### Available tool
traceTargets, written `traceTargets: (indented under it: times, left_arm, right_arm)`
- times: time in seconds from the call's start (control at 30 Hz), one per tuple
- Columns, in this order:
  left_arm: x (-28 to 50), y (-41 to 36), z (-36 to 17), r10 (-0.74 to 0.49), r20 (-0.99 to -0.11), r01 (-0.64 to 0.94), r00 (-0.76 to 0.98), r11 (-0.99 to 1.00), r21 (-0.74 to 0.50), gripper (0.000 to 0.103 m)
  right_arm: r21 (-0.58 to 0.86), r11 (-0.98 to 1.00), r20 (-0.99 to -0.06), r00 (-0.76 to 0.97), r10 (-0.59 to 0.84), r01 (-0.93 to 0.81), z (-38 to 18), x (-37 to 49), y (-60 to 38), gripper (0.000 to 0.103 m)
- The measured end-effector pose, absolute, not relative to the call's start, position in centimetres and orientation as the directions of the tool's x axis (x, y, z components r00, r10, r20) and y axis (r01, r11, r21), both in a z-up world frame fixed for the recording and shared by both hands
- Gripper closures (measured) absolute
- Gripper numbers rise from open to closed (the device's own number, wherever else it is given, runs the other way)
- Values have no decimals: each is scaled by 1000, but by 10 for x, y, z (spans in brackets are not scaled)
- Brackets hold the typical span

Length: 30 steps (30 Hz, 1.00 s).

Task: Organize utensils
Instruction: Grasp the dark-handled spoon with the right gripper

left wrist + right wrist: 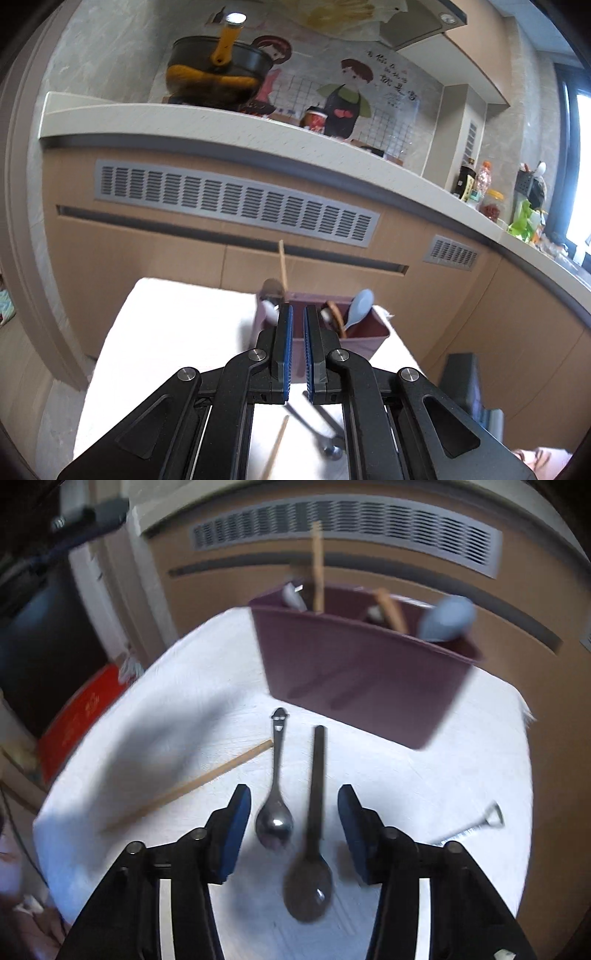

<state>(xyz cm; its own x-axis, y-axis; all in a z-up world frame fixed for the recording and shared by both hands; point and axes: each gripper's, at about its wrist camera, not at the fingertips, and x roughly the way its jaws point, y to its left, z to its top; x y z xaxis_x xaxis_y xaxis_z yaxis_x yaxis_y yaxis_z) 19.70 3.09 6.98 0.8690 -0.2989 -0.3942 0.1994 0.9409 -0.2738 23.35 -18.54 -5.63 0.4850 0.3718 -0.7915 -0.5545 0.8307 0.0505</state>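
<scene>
Steel and dark plastic lie side by side under my right tool [294, 818], its fingers parted and grasping nothing: the metal spoon [275, 814] and the black spoon [313, 834] both rest on the white table [424, 775] between them, just in front of the purple holder [354, 672]. My left tool [298, 336] is clenched and empty. Closing now could pinch both spoons together, or nudge one aside into the wooden chopstick [192, 786].

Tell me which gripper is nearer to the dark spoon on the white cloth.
Right. The right gripper hangs open just over the dark spoon, which lies between its fingers. The left gripper, shut, points toward the purple box.
</scene>
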Motion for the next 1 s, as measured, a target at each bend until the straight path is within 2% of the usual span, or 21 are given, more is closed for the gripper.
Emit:
traceTargets:
  times: [0.1, 0.17, 0.33, 0.4, 0.43, 0.47, 0.53, 0.63, 0.77, 0.87, 1.0]
  left_arm:
    - [203, 40, 57, -291, -454, 182, 842, 946, -268, 97]
    - [208, 43, 44, -302, -514, 188, 803, 947, -261, 96]
    - [217, 32, 0, -319, -679, 248, 661, 947, -204, 94]
    - [218, 23, -20, -327, -752, 297, 572, 937, -182, 87]
    - [218, 18, -28, -326, -779, 317, 535, 932, -173, 83]
    - [217, 14, -36, -327, -802, 338, 500, 926, -167, 74]
    - [216, 4, -47, -334, -836, 383, 435, 909, -164, 66]
    - [217, -12, -59, -324, -874, 438, 362, 887, -147, 65]
    - [228, -30, -70, -241, -911, 457, 333, 887, -68, 66]
    - [239, -35, -77, -207, -919, 436, 336, 899, -43, 73]
    - [241, -38, -76, -210, -909, 415, 360, 908, -45, 97]
  right_arm:
    - [67, 817, -822, 432, 371, -572, -68, 247, -171, 62]
    - [86, 813, -835, 403, 374, -575, -77, 255, -164, 71]
    - [81, 827, -852, 392, 347, -556, -91, 267, -156, 84]
    - [28, 824, -857, 410, 311, -566, -91, 259, -153, 99]
    - [-6, 825, -860, 424, 285, -565, -90, 254, -152, 98]
    - [-27, 829, -862, 433, 264, -559, -90, 250, -152, 98]
    - [-12, 838, -864, 428, 266, -545, -88, 244, -159, 98]
    - [40, 863, -853, 432, 292, -504, -76, 234, -182, 98]
    - [76, 880, -833, 455, 314, -469, -65, 221, -209, 98]
    - [91, 881, -831, 452, 324, -465, -64, 214, -224, 98]
    - [114, 860, -830, 428, 357, -497, -67, 214, -224, 94]
